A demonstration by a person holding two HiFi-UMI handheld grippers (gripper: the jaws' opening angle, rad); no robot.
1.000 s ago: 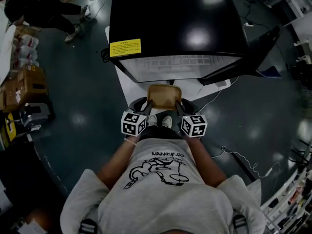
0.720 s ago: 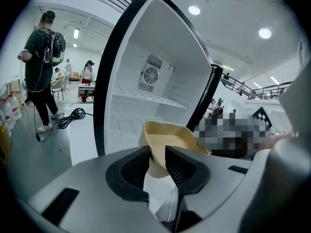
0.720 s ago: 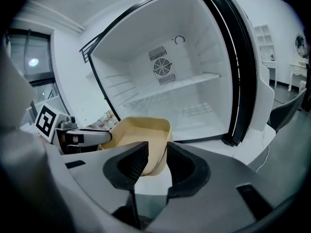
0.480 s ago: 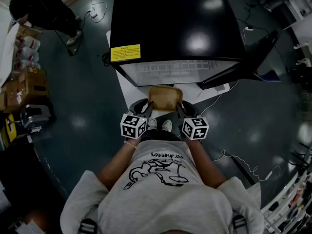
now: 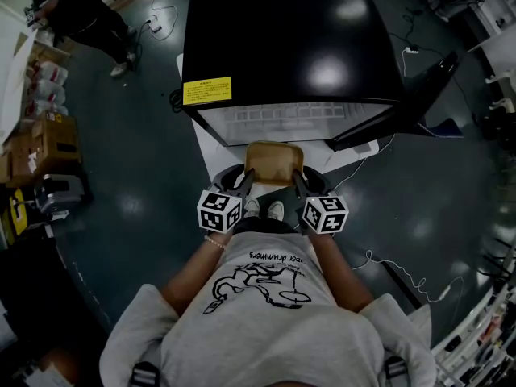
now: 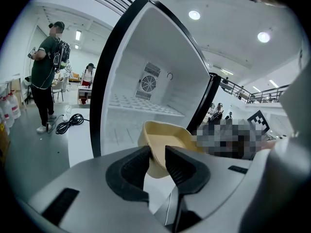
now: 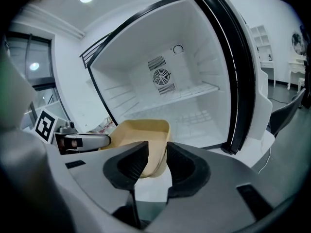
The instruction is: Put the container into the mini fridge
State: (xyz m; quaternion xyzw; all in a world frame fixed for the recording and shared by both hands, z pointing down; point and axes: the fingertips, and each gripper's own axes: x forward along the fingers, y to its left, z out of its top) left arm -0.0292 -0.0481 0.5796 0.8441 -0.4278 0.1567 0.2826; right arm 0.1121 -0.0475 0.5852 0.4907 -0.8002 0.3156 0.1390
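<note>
Clamping the left rim of the container, the left tongs are closed on its wall, one pad inside and one outside. The right rim is pinched in the same way by the right tongs. The tan container is held between the two, off the floor, just in front of the open mini fridge and outside it. Only its own smooth tan bottom is shown within.

The fridge's white interior is crossed by a ridged shelf, and a round fan grille is set in the back wall. Its door is swung out to the right in the head view. A yellow label is carried on the black top.

The fridge is stood on a white board laid on a dark, glossy floor. A black cable is coiled on that floor, cardboard boxes are stacked at the left, and a person is seen at the far upper left.
</note>
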